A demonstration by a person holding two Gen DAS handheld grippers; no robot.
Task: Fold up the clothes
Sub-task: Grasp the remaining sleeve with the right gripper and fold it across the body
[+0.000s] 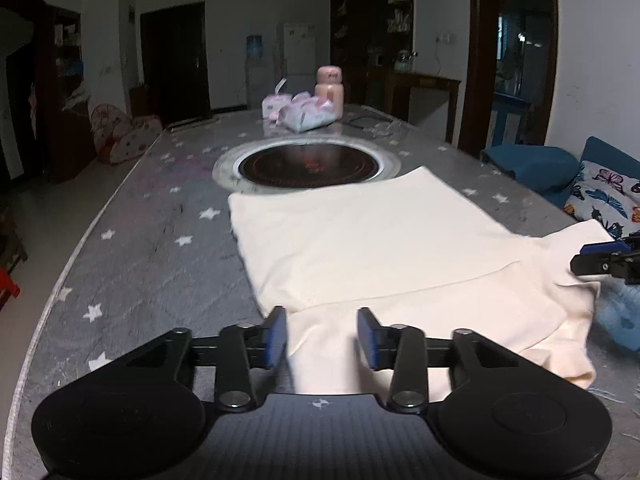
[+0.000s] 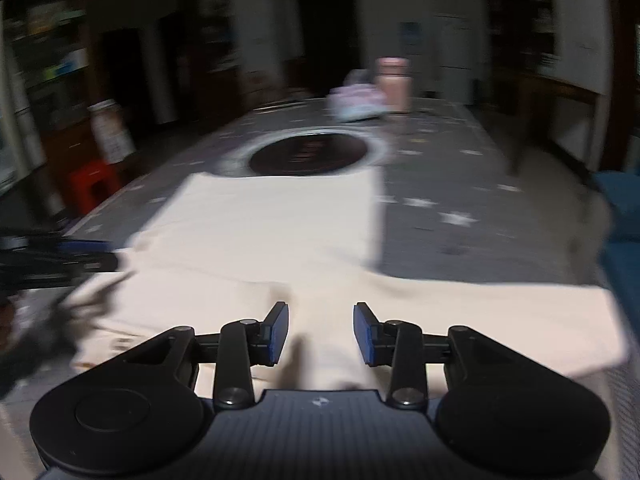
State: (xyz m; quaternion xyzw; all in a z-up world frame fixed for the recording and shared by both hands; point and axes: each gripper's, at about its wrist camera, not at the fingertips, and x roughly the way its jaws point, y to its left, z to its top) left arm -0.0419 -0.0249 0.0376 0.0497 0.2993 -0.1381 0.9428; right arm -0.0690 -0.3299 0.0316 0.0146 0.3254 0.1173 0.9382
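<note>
A cream garment (image 1: 360,248) lies spread flat on the grey star-patterned table (image 1: 152,232); its near part is folded over itself. My left gripper (image 1: 322,336) is open above the garment's near left edge, cloth showing between its blue pads and nothing held. My right gripper (image 1: 600,262) shows at the right edge of the left wrist view, over the garment's right side. The right wrist view is blurred. There the right gripper (image 2: 320,332) is open over the same cream garment (image 2: 280,232). The left gripper (image 2: 60,256) appears as a dark shape at the left.
A round black cooktop (image 1: 308,164) is set into the table beyond the garment. Farther back stand a pink container (image 1: 330,88) and plastic-wrapped packs (image 1: 304,112). A blue sofa with a butterfly cushion (image 1: 604,196) is at the right. A light blue cloth (image 1: 618,312) lies by the garment.
</note>
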